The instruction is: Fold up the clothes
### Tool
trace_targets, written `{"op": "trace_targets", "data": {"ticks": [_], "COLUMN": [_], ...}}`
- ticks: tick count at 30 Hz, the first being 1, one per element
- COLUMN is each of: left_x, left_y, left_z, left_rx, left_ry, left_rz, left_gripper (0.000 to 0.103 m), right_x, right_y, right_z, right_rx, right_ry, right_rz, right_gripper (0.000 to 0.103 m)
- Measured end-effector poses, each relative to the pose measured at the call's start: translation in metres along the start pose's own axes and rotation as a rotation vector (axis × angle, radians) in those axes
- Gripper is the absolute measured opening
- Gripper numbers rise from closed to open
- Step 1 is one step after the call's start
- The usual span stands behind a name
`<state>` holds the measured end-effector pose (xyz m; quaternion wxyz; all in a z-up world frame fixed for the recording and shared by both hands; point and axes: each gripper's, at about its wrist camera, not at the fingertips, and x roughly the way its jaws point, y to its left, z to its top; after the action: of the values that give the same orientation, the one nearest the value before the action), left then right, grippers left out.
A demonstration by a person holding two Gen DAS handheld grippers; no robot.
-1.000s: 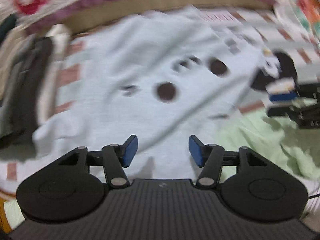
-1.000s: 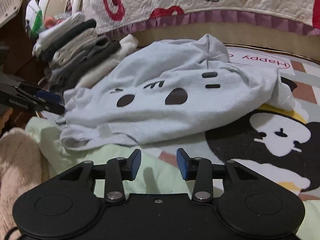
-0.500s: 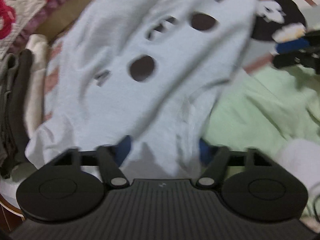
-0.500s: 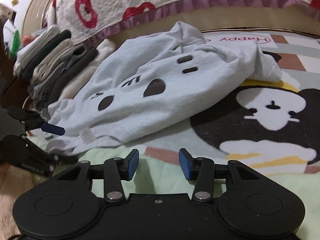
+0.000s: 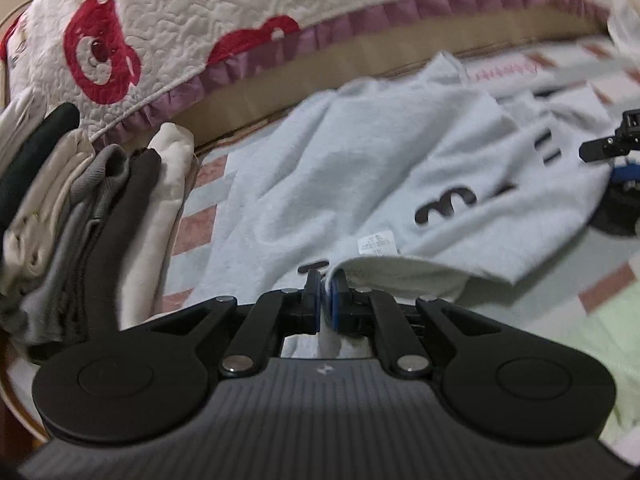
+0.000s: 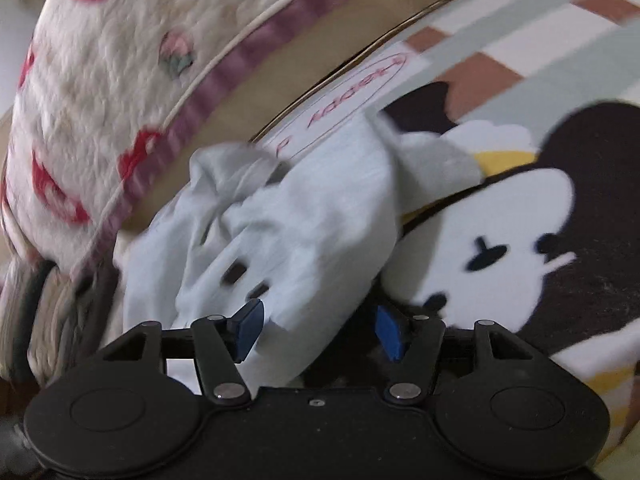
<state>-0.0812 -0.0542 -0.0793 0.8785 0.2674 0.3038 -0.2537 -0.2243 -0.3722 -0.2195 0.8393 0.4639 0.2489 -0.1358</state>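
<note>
No bins or baskets in either view. Nearest thing to storage is the stack of folded clothes (image 5: 76,216) at far left of the left wrist view: dark, grey & cream pieces piled on edge, just beside the shirt.

Pale grey T-shirt (image 5: 360,168) fills centre of that view, crumpled on the cartoon-print mat (image 5: 600,292), hem turned over so the care label (image 5: 376,243) shows; dark printed marks toward centre right. Quilted cover w/ red bears (image 5: 160,28) across the top.

Left gripper (image 5: 325,300), bottom centre: blue pads pressed together, pinching the shirt's hem fold.

Right wrist view, blurred: shirt (image 6: 304,232) bunched in centre-left, black-and-white mouse face on mat to its right. Right gripper (image 6: 318,330), bottom centre: jaws spread and opening, shirt edge lying between them, pads not pressing it. Its tip also shows at right edge of left view.
</note>
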Motion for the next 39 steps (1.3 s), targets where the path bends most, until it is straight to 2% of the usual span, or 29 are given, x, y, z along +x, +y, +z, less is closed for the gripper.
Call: {"op": "trace_targets", "data": {"ticks": [4,5,6,7,9,11,12,13,16,18,19,20,21,24,26,28,30,32,33,34,36,37,39], "left_x": [0.013,0.014,0.014,0.013,0.006,-0.012,-0.025,-0.04,-0.079,-0.089,-0.09,-0.091,-0.092,-0.104,-0.116,-0.122,-0.123,-0.117,-0.116,-0.117,-0.123,-0.128,-0.135], "left_y": [0.009,0.012,0.015,0.015,0.012,0.017,0.022,0.026,0.031,0.028,0.024,0.021,0.017,0.016,0.02,0.023,0.021,0.014,0.012,0.011,0.013,0.011,0.003], "left_z": [-0.011,-0.011,-0.011,-0.012,-0.013,-0.012,-0.01,-0.01,-0.012,-0.015,-0.016,-0.017,-0.018,-0.019,-0.02,-0.026,-0.034,-0.045,-0.048,-0.052,-0.052,-0.049,-0.043], "left_rx": [-0.069,-0.089,-0.103,-0.095,-0.064,-0.093,-0.129,-0.178,-0.284,-0.287,-0.273,-0.258,-0.243,-0.255,-0.295,-0.326,-0.33,-0.295,-0.288,-0.287,-0.306,-0.296,-0.247], "left_ry": [0.029,0.025,0.02,0.014,-0.006,-0.048,-0.079,-0.111,-0.174,-0.185,-0.184,-0.183,-0.18,-0.169,-0.16,-0.089,-0.003,0.103,0.122,0.131,0.102,0.068,0.007], "left_rz": [-0.027,-0.035,-0.037,-0.021,0.033,0.03,0.005,-0.028,-0.101,-0.099,-0.096,-0.093,-0.087,-0.076,-0.096,-0.136,-0.17,-0.223,-0.257,-0.299,-0.407,-0.449,-0.488], "left_gripper": [0.004,0.004,0.004,0.004,0.004,0.004,0.004,0.004,0.004,0.004,0.004,0.004,0.004,0.004,0.004,0.004,0.004,0.005,0.005,0.007,0.024,0.029,0.036], "right_x": [0.005,0.007,0.009,0.011,-0.017,-0.072,-0.101,-0.131,-0.178,-0.171,-0.164,-0.157,-0.152,-0.153,-0.163,-0.159,-0.152,-0.147,-0.145,-0.144,-0.144,-0.145,-0.147], "right_y": [-0.005,-0.004,-0.004,-0.005,0.013,0.047,0.064,0.078,0.087,0.074,0.063,0.05,0.038,0.038,0.054,0.067,0.065,0.052,0.043,0.034,0.02,0.014,0.008], "right_z": [0.01,0.014,0.019,0.026,0.034,0.035,0.035,0.028,0.001,-0.012,-0.017,-0.02,-0.023,-0.025,-0.025,-0.022,-0.022,-0.024,-0.024,-0.024,-0.026,-0.027,-0.025], "right_rx": [0.026,0.003,0.015,0.032,0.042,-0.113,-0.197,-0.278,-0.369,-0.402,-0.384,-0.334,-0.28,-0.279,-0.391,-0.506,-0.568,-0.524,-0.482,-0.44,-0.36,-0.33,-0.289], "right_ry": [-0.076,-0.085,-0.04,0.013,0.004,-0.074,-0.116,-0.173,-0.265,-0.212,-0.174,-0.138,-0.103,-0.113,-0.169,-0.185,-0.144,-0.116,-0.104,-0.092,-0.073,-0.065,-0.063], "right_rz": [-0.007,0.004,0.102,0.213,0.405,0.425,0.428,0.386,0.173,-0.024,-0.093,-0.115,-0.13,-0.124,-0.123,-0.159,-0.203,-0.199,-0.184,-0.169,-0.137,-0.121,-0.112], "right_gripper": [0.066,0.039,0.007,0.006,0.007,0.007,0.007,0.006,0.006,0.007,0.007,0.007,0.007,0.007,0.006,0.006,0.011,0.013,0.016,0.016,0.015,0.015,0.015]}}
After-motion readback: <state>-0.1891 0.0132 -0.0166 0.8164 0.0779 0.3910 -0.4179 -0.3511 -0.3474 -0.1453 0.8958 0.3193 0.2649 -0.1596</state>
